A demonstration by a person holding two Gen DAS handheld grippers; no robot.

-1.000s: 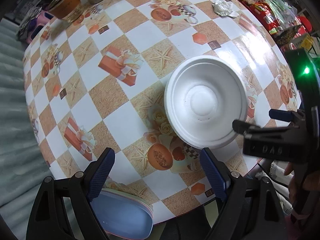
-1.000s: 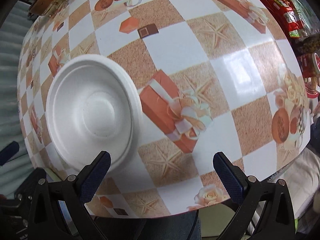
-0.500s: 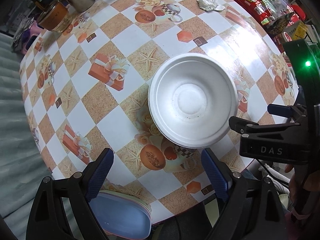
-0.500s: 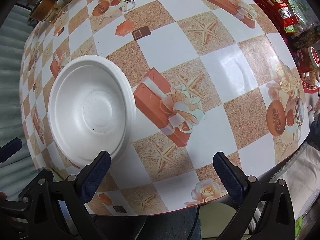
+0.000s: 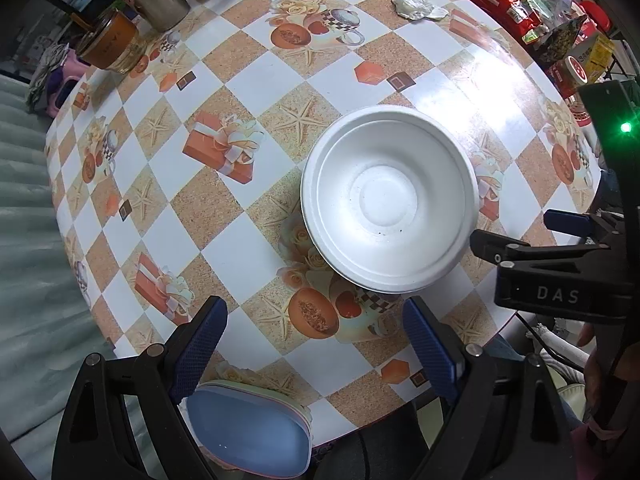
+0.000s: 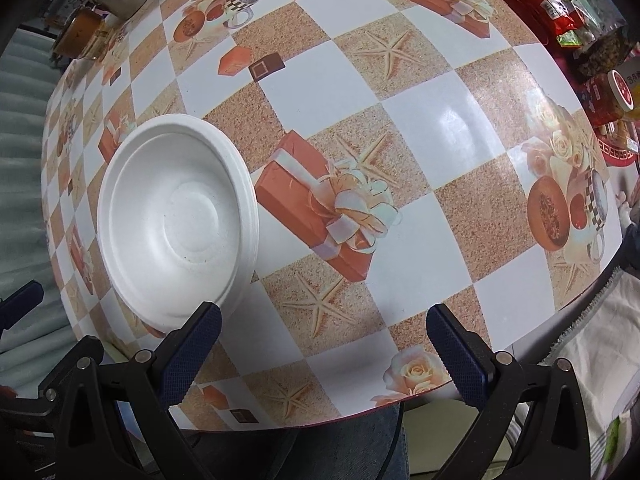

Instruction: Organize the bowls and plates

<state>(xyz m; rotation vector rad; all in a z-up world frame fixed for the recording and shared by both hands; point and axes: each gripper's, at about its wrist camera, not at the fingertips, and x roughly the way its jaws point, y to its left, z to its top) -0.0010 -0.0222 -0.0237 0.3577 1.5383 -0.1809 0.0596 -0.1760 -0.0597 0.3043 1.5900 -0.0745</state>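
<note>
White bowl point(image 5: 390, 210) near the table's point(image 5: 256, 92) front edge; left gripper point(image 5: 316, 344) and right gripper point(image 6: 322, 350) spread, empty. Only the left view shows the blue plate point(image 5: 248, 426).

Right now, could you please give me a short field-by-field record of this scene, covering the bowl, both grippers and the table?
bowl: white foam bowl, upright, empty, on the table
table: round, checked patterned cloth
left gripper: open, holding nothing, short of the bowl
right gripper: open, holding nothing, bowl to its left
near edge: blue-lidded container below the table rim
far edge: amber jar, crumpled paper
</note>
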